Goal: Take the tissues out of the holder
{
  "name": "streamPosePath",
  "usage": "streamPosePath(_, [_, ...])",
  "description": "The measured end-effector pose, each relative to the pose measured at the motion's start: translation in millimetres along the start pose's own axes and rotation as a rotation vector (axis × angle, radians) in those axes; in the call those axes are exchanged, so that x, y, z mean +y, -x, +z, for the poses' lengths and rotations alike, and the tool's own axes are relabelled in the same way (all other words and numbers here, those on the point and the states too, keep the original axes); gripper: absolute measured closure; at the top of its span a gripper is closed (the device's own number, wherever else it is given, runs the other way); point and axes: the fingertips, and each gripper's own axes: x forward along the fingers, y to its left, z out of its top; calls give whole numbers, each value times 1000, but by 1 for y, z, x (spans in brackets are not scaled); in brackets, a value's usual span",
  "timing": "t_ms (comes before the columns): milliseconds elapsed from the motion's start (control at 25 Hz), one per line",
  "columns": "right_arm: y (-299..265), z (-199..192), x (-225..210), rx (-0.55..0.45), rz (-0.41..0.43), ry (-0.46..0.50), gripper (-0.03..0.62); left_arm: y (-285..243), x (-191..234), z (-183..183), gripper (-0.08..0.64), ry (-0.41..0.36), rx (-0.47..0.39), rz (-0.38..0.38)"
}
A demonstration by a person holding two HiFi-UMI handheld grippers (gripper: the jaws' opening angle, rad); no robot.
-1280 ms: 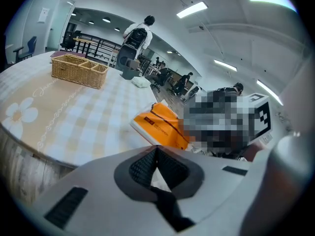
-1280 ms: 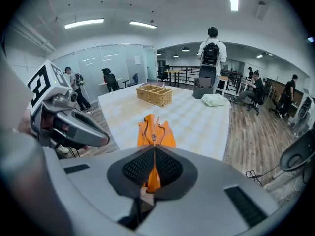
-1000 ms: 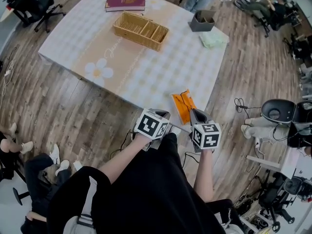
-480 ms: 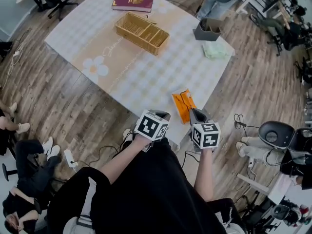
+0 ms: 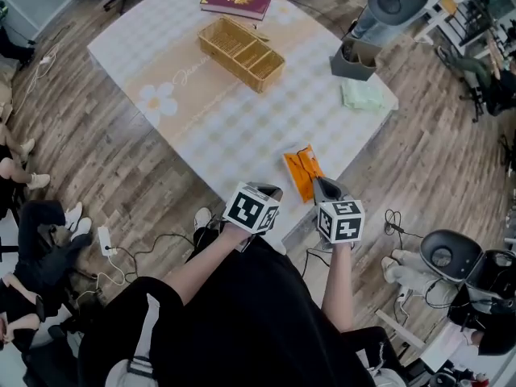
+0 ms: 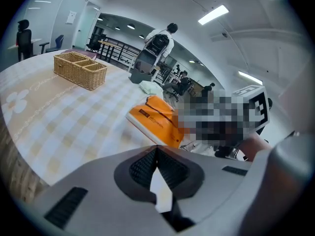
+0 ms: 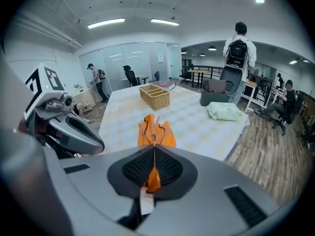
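Observation:
A dark grey holder (image 5: 357,60) stands at the table's far right corner, also seen in the right gripper view (image 7: 212,95). What it holds I cannot make out. A pale green tissue pack (image 5: 364,95) lies flat on the cloth just in front of the holder (image 7: 225,111). Both grippers hover side by side at the near corner, far from the holder. My left gripper (image 5: 270,190) is shut with nothing in it (image 6: 156,149). My right gripper (image 5: 322,185) is shut too (image 7: 154,149), its tips just short of an orange pouch (image 5: 302,174).
A checked cloth covers the table (image 5: 242,127). On it sit a wicker basket (image 5: 242,52) and a maroon book (image 5: 237,0) at the far end. A person with a backpack (image 7: 238,50) stands behind the holder. Cables and a power strip (image 5: 105,240) lie on the wood floor.
In the head view the table has swung, with its far end sliding right. Both grippers stay shut and keep their place by the orange pouch at the near corner.

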Motion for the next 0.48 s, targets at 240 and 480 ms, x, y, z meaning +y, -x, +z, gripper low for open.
streamPosePath(240, [-4,4,-27,1,33,29,577,-17,-9,4,560,43,-18,33])
streamPosePath(480, [-9,9,-55,-3,43,37,577,-26,-12,10,560,77,-29,72])
